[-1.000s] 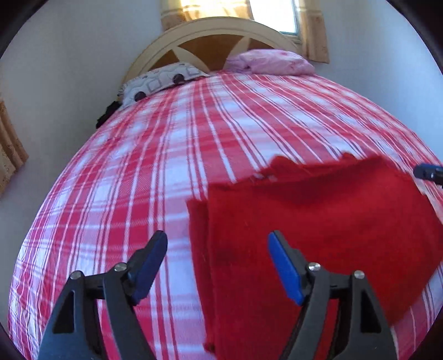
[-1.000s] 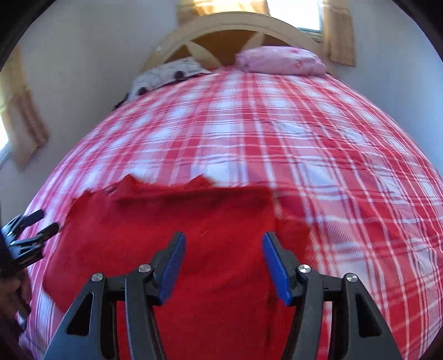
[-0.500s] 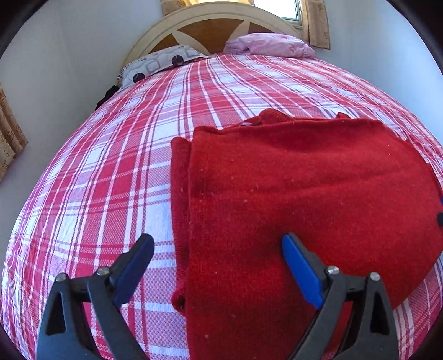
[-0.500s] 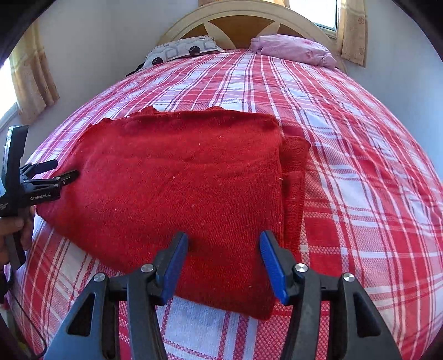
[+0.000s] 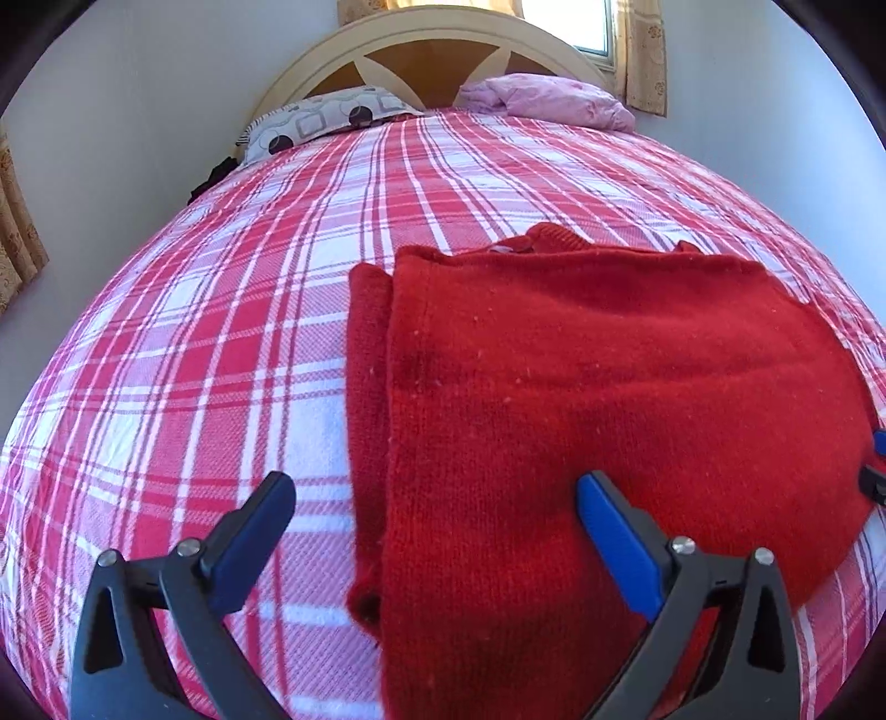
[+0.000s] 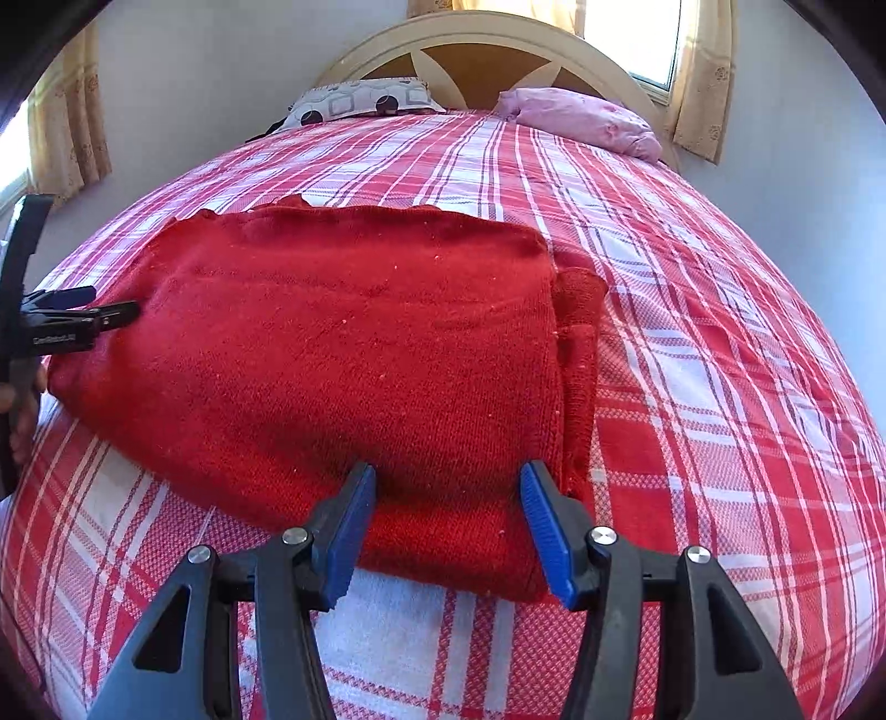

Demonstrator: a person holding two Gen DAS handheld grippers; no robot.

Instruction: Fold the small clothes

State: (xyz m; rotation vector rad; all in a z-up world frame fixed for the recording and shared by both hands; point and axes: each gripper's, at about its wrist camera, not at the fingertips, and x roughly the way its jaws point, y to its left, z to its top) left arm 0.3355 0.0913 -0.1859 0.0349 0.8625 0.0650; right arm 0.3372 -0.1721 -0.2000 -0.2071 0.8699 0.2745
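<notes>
The left gripper [image 5: 432,526], jaws spread, hovers at lower centre over the folded red sweater's [image 5: 581,399] left edge. Grasp both layers together. The right gripper [image 6: 446,512], also spread, brackets its near-right corner on the plaid bed [image 6: 720,343].

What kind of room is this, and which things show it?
Most likely a bedroom: a bed with a plaid cover, a headboard, two pillows and a curtained window.
</notes>
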